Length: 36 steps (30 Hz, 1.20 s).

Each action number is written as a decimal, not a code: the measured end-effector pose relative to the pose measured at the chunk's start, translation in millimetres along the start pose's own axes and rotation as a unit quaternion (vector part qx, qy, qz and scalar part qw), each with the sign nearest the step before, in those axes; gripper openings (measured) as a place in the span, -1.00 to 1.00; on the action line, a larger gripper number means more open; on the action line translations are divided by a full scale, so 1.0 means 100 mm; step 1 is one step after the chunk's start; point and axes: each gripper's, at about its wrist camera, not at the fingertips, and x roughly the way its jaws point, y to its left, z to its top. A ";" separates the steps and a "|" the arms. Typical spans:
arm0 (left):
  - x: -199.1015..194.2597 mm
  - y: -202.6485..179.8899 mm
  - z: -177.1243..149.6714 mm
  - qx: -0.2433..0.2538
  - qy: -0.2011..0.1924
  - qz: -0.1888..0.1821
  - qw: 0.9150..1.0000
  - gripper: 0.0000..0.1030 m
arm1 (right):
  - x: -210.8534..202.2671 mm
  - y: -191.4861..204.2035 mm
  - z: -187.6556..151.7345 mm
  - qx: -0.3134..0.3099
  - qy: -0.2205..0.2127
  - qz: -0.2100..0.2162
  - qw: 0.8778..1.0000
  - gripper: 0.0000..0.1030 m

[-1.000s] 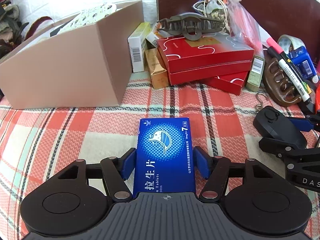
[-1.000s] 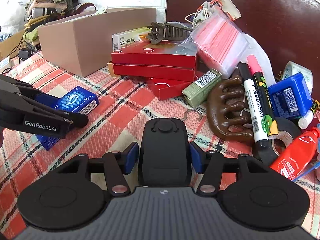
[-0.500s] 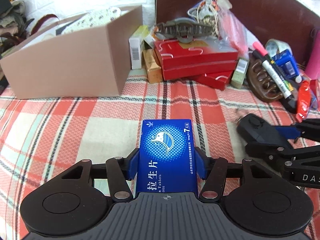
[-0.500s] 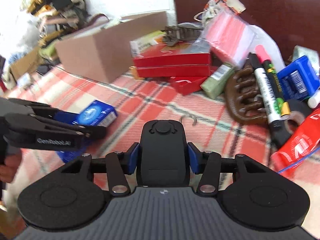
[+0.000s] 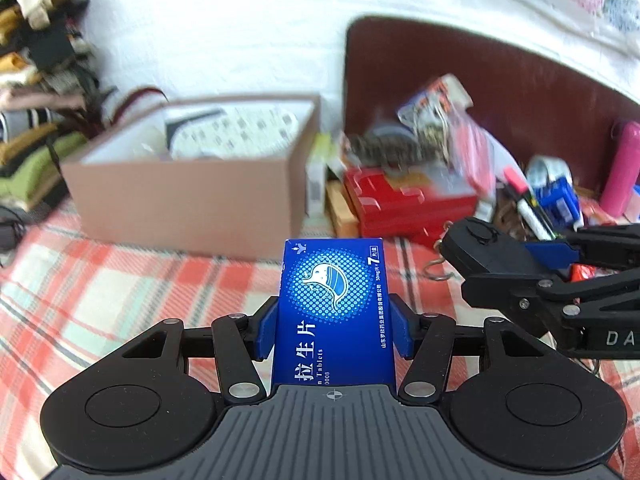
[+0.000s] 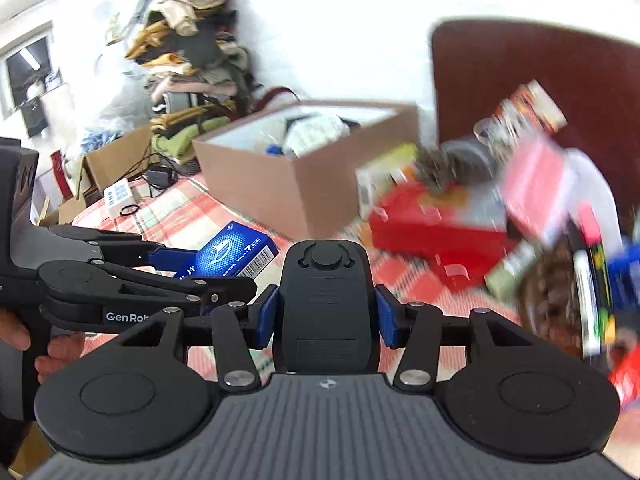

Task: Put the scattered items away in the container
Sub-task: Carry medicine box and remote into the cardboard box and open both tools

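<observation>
My left gripper (image 5: 333,330) is shut on a blue tablet box (image 5: 334,304), held up above the checked cloth. The same blue tablet box (image 6: 230,254) shows at the left of the right wrist view, between the left gripper's fingers. My right gripper (image 6: 326,316) is shut on a black scale with a hook (image 6: 326,300), also lifted; that black scale (image 5: 486,252) appears at the right of the left wrist view. Ahead stands the open brown cardboard box (image 5: 192,196), with several items inside. In the right wrist view the cardboard box (image 6: 296,176) lies ahead to the left.
A heap of loose items sits right of the box: red boxes (image 5: 404,204), a hair claw (image 5: 392,148), markers (image 5: 528,208), a pink bottle (image 5: 622,168). A dark red chair back (image 5: 500,80) rises behind. Clothes are piled at the left (image 6: 192,80). A hand (image 6: 40,348) holds the left gripper.
Both grippers have risen from the cloth with their loads and tilted up, so the cardboard box's open top is now in view. The scale's hook left the cloth.
</observation>
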 end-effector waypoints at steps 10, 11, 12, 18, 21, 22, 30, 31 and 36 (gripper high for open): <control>-0.21 0.45 0.54 -0.017 -0.053 0.034 0.998 0.11 | 0.18 0.28 0.79 -0.071 -0.030 0.032 0.997 0.06; -0.21 0.50 0.61 -0.018 -0.057 0.039 0.997 0.11 | 0.23 0.30 0.88 -0.076 -0.032 0.033 0.996 0.06; -0.20 0.55 0.68 -0.019 -0.060 0.045 0.997 0.11 | 0.27 0.32 0.97 -0.081 -0.034 0.033 0.996 0.06; -0.07 0.89 1.08 -0.024 -0.072 0.082 0.994 0.11 | 0.62 0.45 1.45 -0.109 -0.032 0.033 0.993 0.06; 0.06 1.10 1.28 -0.035 -0.075 0.095 0.992 0.11 | 0.85 0.50 1.66 -0.121 -0.032 0.032 0.992 0.06; 0.11 1.18 1.34 -0.039 -0.076 0.099 0.991 0.11 | 0.93 0.51 1.72 -0.125 -0.031 0.032 0.991 0.06; 0.73 1.68 1.60 -0.068 -0.056 0.120 0.989 0.12 | 1.76 0.49 2.00 -0.140 -0.017 0.028 0.990 0.07; 0.82 1.74 1.60 -0.074 -0.052 0.123 0.988 0.12 | 1.87 0.48 2.00 -0.141 -0.012 0.028 0.990 0.07; 1.21 1.99 1.54 -0.102 -0.030 0.124 0.987 0.12 | 2.31 0.42 1.96 -0.143 0.010 0.029 0.989 0.07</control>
